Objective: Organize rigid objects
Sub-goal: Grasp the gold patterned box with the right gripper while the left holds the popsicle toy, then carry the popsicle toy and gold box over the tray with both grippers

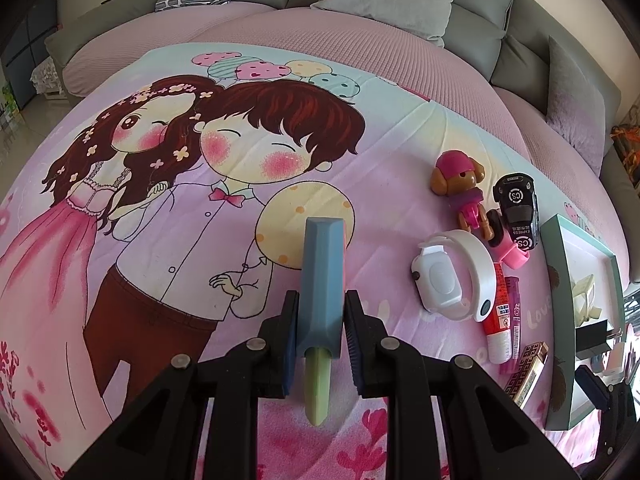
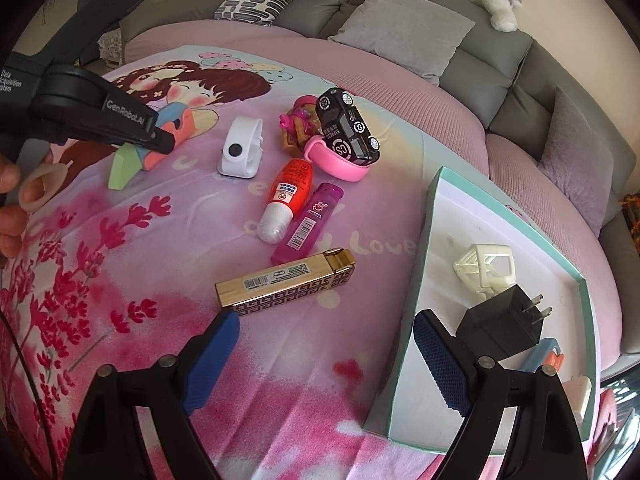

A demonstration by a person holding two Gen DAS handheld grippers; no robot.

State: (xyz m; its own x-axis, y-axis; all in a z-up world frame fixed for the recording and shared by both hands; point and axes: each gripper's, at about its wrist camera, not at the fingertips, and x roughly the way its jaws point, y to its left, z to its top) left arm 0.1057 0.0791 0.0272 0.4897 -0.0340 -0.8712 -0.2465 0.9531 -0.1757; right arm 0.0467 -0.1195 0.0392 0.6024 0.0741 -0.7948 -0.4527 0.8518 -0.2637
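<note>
- Right wrist view: your bed (image 2: 420, 92) carries the teal tray (image 2: 416, 280), right of the scattered toys.
- Your left hand-held gripper (image 1: 320, 316) clamps the blue block (image 1: 322, 280).
- Your right hand-held gripper (image 2: 326, 344) hangs released, empty.

Printed blanket (image 2: 120, 320): soft matt cloth, slightly fuzzy. Toy car (image 2: 347, 130): glossy black plastic. White watch (image 2: 240, 148): smooth matt plastic or rubber. Gold box (image 2: 286, 282): shiny, metallic-looking. Charger (image 2: 500, 320): matt black plastic, metal prongs. Claw pads (image 2: 212, 360): blue, ribbed.
</note>
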